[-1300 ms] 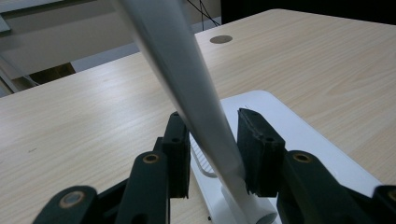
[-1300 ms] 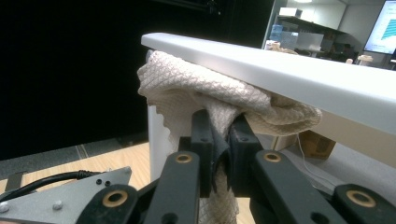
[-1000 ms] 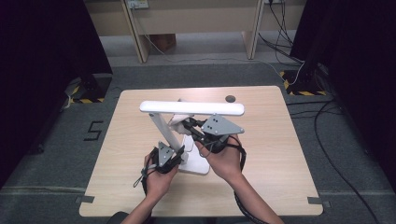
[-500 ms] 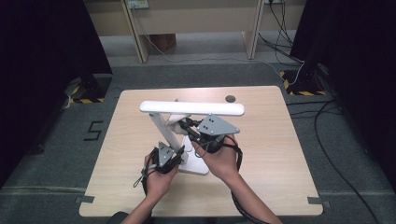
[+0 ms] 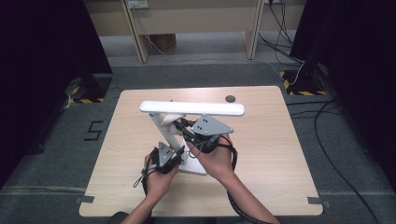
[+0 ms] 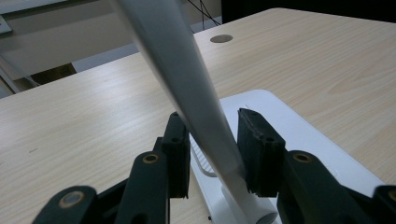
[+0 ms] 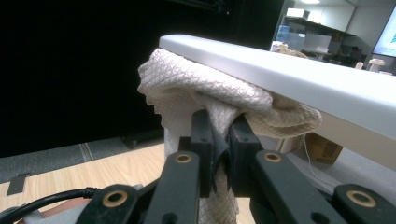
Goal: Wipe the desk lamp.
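A white desk lamp stands near the middle of the table, with a long flat head (image 5: 191, 108), a slanted stem (image 5: 163, 128) and a flat base (image 5: 196, 167). My left gripper (image 5: 173, 151) is shut on the stem (image 6: 187, 84) low down, just above the base (image 6: 280, 126), one pad on each side. My right gripper (image 5: 183, 128) is shut on a white textured cloth (image 7: 196, 88). The cloth is bunched up against the underside of the lamp head (image 7: 299, 79), near its left end. From above, the cloth (image 5: 169, 119) shows beside the stem.
A round cable hole (image 5: 230, 98) sits in the wooden tabletop (image 5: 271, 154) behind the lamp. Bare wood lies left and right of the lamp. Cables run over the grey floor at the right, and desk legs stand beyond the far edge.
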The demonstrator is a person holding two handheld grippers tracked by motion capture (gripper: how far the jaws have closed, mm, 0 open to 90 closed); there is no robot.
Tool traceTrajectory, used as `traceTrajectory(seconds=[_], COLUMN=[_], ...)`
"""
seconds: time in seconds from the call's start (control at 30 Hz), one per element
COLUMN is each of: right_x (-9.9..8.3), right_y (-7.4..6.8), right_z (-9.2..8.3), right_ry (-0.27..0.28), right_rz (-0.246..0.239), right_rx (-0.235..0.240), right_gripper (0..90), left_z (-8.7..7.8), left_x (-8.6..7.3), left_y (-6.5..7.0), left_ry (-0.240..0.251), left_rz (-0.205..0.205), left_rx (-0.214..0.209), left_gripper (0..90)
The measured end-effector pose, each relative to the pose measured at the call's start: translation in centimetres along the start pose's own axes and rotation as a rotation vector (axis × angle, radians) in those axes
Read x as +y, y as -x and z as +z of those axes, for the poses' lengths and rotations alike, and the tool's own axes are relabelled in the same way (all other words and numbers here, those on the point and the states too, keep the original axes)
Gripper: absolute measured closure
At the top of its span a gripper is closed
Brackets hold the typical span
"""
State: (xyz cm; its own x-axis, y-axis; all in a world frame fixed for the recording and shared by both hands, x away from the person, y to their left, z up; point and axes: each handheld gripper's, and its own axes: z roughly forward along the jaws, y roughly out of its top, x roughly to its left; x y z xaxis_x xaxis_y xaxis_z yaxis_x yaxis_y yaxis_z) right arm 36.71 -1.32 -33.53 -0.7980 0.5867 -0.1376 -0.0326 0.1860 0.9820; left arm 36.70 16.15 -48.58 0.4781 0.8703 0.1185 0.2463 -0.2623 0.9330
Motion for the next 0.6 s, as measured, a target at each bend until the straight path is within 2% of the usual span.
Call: traceTrajectory(seconds=[0.07,0.1,0.23,0.6], right_x=[0.07,0.08,0.11,0.21], right_y=[0.06,-0.10,-0.18,-0.45], right_z=[0.24,0.26,0.58,1.04], right_ry=[0.006,0.000,0.003,-0.003], right_rz=[-0.022,-0.007,-0.020,-0.013], right_rx=[0.001,0.004,0.007,0.008], right_gripper=[83.9,83.9,83.9,83.8], left_z=[0.00,0.00,0.00,-0.03], left_x=[0.00,0.00,-0.01,-0.02], left_y=[0.01,0.01,0.03,0.03], left_ry=[0.000,0.000,-0.001,-0.007], left_rz=[-0.001,-0.001,0.001,0.010], left_rx=[0.000,0.000,0.001,0.003], left_gripper=[64.9,64.9,64.8,64.7])
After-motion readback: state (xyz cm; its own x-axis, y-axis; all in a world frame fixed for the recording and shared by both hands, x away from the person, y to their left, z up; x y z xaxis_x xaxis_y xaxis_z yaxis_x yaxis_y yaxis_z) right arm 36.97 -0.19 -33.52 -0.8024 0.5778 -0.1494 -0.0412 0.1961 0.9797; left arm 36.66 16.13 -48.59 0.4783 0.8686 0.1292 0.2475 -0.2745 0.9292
